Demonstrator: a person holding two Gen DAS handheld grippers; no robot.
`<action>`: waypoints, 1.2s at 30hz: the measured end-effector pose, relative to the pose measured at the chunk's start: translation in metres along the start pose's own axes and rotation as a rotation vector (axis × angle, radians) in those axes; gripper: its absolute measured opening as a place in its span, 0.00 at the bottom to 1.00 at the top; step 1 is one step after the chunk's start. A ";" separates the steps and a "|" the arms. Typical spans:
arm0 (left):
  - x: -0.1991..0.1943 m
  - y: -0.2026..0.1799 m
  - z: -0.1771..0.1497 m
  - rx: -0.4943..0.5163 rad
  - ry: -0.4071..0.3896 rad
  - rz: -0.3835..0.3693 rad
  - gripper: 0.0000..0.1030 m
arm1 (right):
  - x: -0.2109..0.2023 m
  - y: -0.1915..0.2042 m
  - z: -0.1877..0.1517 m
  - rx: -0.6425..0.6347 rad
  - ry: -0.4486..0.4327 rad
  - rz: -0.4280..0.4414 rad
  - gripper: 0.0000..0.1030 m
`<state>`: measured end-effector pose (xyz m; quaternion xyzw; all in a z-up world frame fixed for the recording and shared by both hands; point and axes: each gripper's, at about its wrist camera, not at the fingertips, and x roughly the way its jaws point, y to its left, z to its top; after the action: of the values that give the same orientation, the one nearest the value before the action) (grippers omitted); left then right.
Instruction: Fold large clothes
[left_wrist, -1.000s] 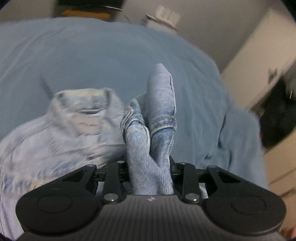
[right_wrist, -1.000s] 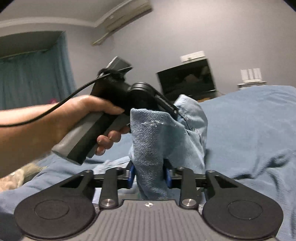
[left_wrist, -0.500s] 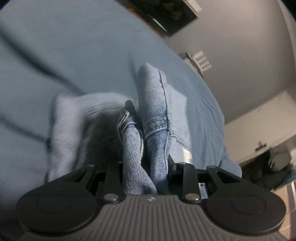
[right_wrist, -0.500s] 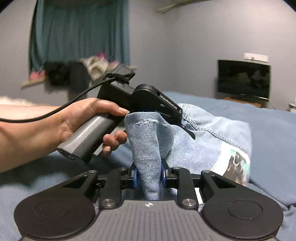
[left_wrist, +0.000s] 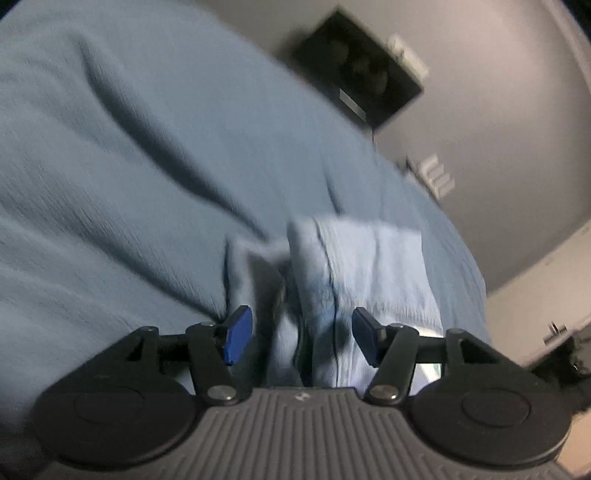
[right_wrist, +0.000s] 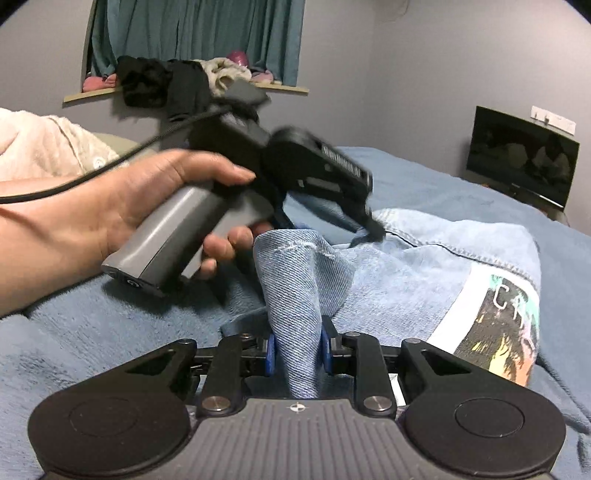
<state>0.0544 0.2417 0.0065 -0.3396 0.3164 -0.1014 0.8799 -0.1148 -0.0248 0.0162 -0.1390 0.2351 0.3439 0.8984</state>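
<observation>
The left gripper (left_wrist: 299, 332) stands open over the denim jacket (right_wrist: 424, 266) lying on the bed (left_wrist: 147, 166). The right gripper (right_wrist: 295, 354) pinches a jacket fold; pulling one-handed could drag the fold crooked.

Your right tongs (right_wrist: 296, 352) pinch a raised fold of the denim jacket (right_wrist: 424, 273), which lies on the blue bed (right_wrist: 92, 332). Your left hand (right_wrist: 122, 218) holds the left tongs (right_wrist: 369, 230), tips touching the jacket's collar edge.
</observation>
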 end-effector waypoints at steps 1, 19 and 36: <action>-0.004 -0.001 0.000 0.002 -0.025 -0.016 0.56 | 0.003 0.002 0.000 -0.007 0.002 0.004 0.25; 0.031 -0.028 -0.019 0.151 0.050 0.172 0.58 | -0.044 -0.027 -0.015 0.102 -0.125 0.080 0.61; -0.004 -0.029 -0.018 0.212 -0.023 0.164 0.61 | -0.004 -0.091 -0.034 0.122 -0.018 -0.231 0.60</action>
<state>0.0411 0.2115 0.0173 -0.2190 0.3205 -0.0580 0.9197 -0.0665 -0.1073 -0.0030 -0.1072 0.2298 0.2245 0.9409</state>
